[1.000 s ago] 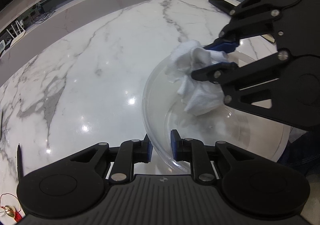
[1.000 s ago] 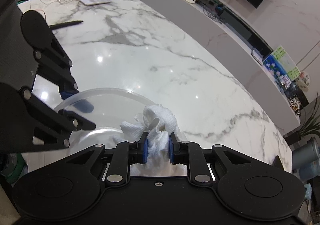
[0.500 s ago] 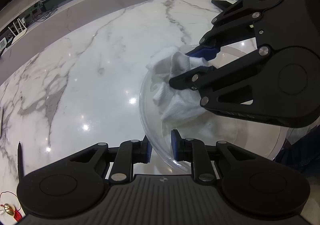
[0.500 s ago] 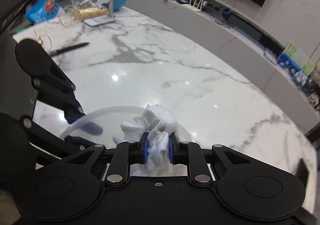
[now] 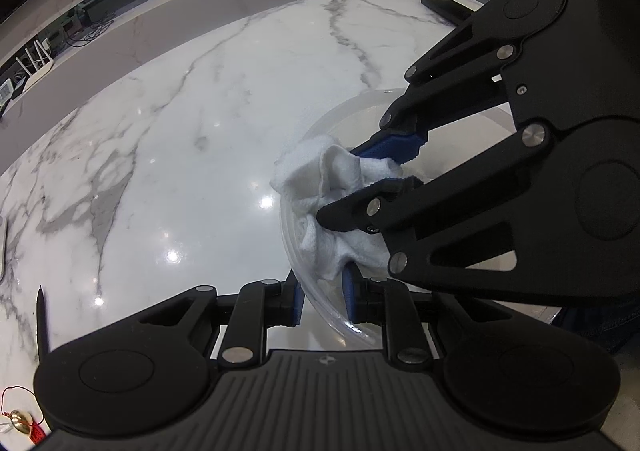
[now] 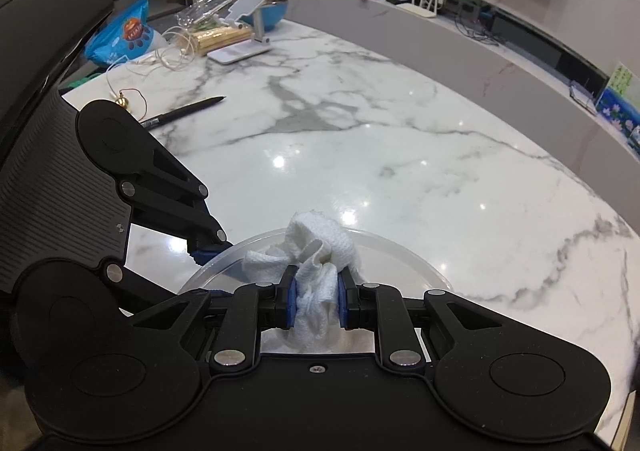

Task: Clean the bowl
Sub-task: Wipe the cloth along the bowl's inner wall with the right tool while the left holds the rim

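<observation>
A clear bowl point(image 5: 332, 123) rests on the white marble table point(image 5: 180, 155). My left gripper point(image 5: 320, 301) is shut on the bowl's near rim, one pad outside and one inside. My right gripper point(image 6: 317, 301) is shut on a crumpled white cloth point(image 6: 320, 251) and presses it against the bowl's left inner wall and rim. In the left wrist view the cloth point(image 5: 332, 187) bulges over the rim. The bowl's rim point(image 6: 400, 247) shows in the right wrist view behind the cloth. The right gripper's body hides most of the bowl's inside.
A black pen point(image 6: 184, 113) and a gold bell on red string point(image 6: 122, 101) lie at the table's left. Further back are a white phone stand point(image 6: 244, 31), a blue bag point(image 6: 124, 35) and a blue bowl point(image 6: 276, 9). A dark phone point(image 5: 448, 7) lies at the far right edge.
My right gripper has swept the cloth from the bowl's middle leftward and toward the near rim beside my left gripper. The left gripper has kept its hold on the rim.
</observation>
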